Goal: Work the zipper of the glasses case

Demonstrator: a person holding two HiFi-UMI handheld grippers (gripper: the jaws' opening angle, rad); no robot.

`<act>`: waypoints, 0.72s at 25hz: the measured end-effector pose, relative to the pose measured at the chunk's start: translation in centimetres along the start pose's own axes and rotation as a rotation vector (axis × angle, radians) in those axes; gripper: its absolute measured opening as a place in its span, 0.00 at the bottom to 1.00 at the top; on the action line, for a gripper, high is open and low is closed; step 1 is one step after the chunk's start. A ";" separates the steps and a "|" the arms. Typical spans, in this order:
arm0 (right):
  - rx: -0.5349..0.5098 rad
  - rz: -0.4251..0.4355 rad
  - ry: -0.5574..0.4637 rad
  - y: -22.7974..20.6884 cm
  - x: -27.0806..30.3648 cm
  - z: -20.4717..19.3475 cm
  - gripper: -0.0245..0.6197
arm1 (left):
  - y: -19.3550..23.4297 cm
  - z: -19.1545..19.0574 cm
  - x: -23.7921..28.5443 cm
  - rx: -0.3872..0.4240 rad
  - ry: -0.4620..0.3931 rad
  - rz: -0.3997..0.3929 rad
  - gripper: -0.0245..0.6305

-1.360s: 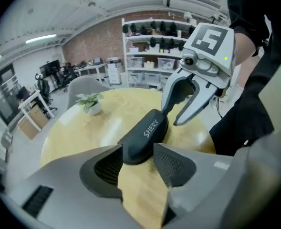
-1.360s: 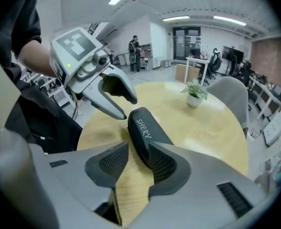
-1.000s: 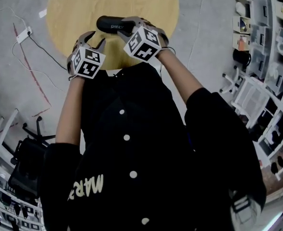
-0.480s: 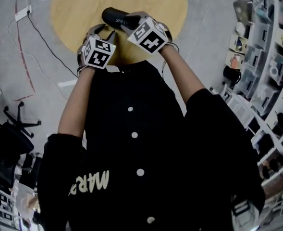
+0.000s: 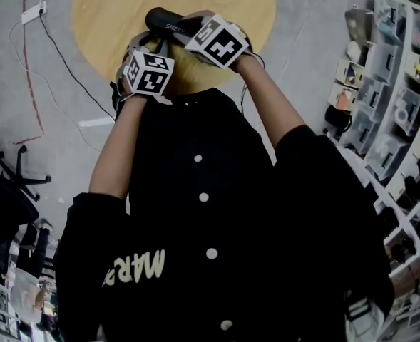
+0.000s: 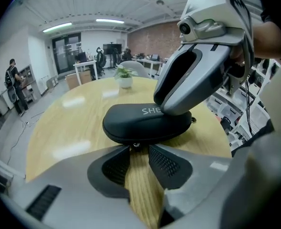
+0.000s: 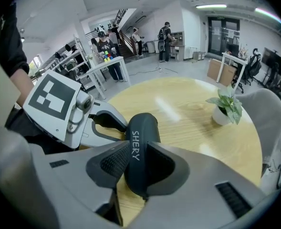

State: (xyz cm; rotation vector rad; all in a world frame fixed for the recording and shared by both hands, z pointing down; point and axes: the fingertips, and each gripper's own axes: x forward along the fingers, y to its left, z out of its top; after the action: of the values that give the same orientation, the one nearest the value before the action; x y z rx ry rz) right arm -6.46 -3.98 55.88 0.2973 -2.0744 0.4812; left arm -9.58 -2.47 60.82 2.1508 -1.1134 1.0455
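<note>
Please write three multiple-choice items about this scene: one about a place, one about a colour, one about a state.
1. The potted plant stands on: A the floor; B the round wooden table; C a shelf.
2. The glasses case is: A white; B black; C red.
3. The right tongs are: A open and empty; B out of view; C shut on the case.
Key: 1 B, its pot rests on the wood; 2 B, black shell; 3 C, the jaws, just closed further, press its sides.

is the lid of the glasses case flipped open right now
No, the glasses case has its two halves lying together in the left gripper view, not spread apart.
</note>
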 end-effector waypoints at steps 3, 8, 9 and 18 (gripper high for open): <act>-0.004 0.000 -0.011 0.1 -0.2 0.0 0.22 | 0.1 0.0 -0.2 -0.008 -0.014 -0.002 0.09; -0.019 -0.010 -0.009 0.1 0.0 0.1 0.22 | 0.1 0.0 -0.5 0.005 -0.020 -0.029 0.08; -0.027 -0.012 -0.003 0.1 0.0 0.0 0.22 | 0.0 0.1 -0.6 0.001 -0.024 -0.041 0.08; -0.042 -0.037 0.021 0.1 0.2 -0.2 0.22 | -0.1 -0.3 -1.3 -0.010 -0.030 -0.085 0.07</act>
State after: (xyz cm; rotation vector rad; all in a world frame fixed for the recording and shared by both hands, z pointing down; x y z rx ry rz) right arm -6.48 -3.84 56.13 0.3033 -2.0521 0.4162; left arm -10.05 -1.63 59.91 2.1929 -1.0290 0.9707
